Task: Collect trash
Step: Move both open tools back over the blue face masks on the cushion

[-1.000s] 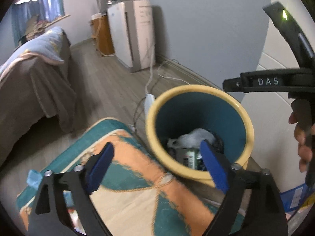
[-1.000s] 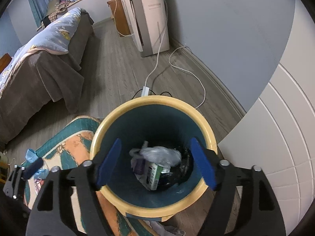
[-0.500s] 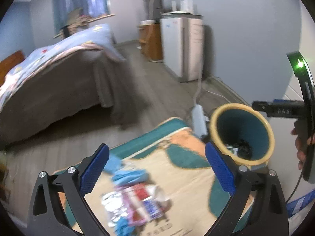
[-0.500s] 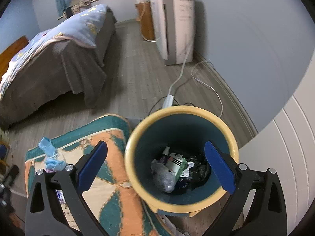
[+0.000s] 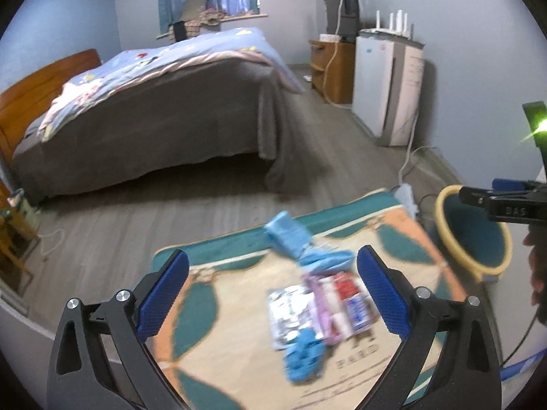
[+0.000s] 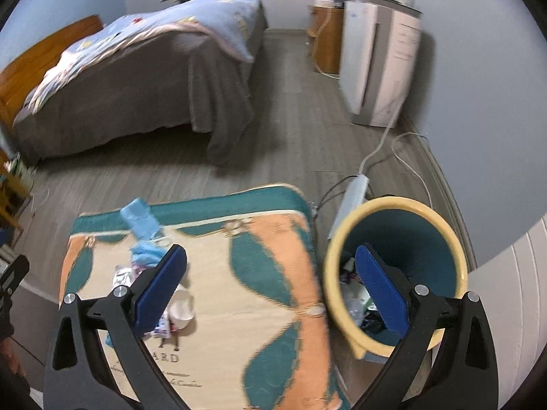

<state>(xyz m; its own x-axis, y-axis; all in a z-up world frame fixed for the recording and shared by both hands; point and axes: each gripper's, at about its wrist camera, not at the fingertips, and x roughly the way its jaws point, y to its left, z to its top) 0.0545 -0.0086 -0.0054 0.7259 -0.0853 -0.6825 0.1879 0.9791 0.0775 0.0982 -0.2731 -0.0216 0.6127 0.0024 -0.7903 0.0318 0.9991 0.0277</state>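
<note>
Left gripper (image 5: pixel 271 294): fingers spread, nothing held, above rug (image 5: pixel 218 355). Right gripper (image 6: pixel 270 288): fingers spread, nothing held. Trash pile (image 5: pixel 318 304): blue crumpled pieces, silver and pink-red wrappers, on rug centre, lettering blurred. Bin (image 6: pixel 396 273): yellow rim, teal inside, trash within, at 3 o'clock of rug. Rug print: "PARD". Right gripper handle (image 5: pixel 512 210): "DAS".

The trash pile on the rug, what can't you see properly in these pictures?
- Left wrist view: the trash pile is smeared by motion blur, so the wrappers' labels are unreadable.
- Right wrist view: the right gripper's near finger covers part of the pile.
- Bin contents: half hidden behind the other finger.
</note>
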